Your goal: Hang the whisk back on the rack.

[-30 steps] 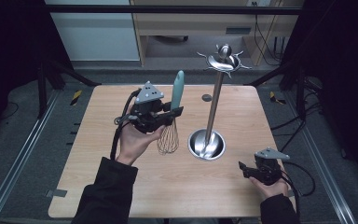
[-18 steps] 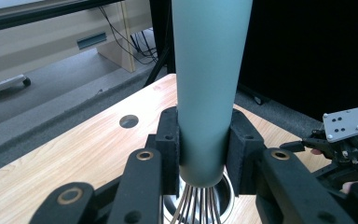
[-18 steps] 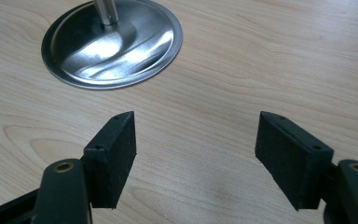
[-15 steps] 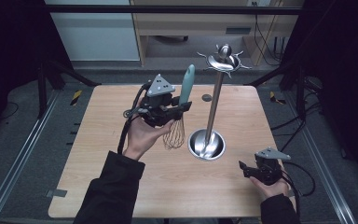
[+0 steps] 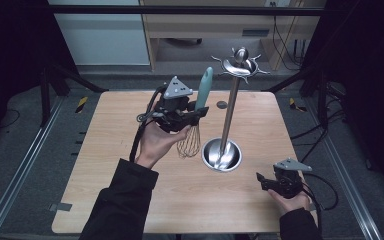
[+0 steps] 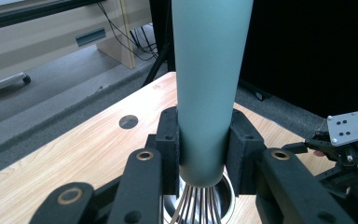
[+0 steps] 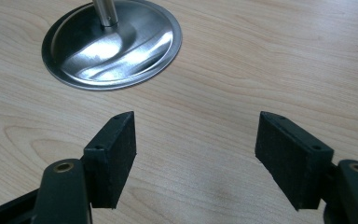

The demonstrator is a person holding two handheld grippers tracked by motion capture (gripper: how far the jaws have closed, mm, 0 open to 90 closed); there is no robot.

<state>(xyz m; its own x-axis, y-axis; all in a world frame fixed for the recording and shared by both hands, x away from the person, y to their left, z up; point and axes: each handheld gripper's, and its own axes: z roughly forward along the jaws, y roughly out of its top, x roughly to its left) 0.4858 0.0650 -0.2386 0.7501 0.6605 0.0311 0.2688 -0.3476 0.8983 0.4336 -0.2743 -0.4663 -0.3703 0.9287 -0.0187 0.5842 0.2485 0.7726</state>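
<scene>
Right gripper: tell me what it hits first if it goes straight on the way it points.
Probably the stand's round metal base. The right gripper, jaws open with nothing between them, points low across the bare table at it; depth is hard to judge.

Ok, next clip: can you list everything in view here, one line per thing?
Teal-handled wire whisk: one, teal handle with steel wires, held upright above the table's middle, handle up.
Steel utensil stand with round dish base: one, silver, centre-right of table, hooked crown on top.
Light wooden table: one, pale wood, small round hole near its far edge.
Yellow-and-black floor markers: two, beside the table's far corners.
Cabinet: one, beige, behind the table.
Left gripper: one, black, raised, shut on the whisk handle.
Right gripper: one, black, near right table edge, open, nothing between the jaws.
Dark sleeves: two, bottom edge.
</scene>
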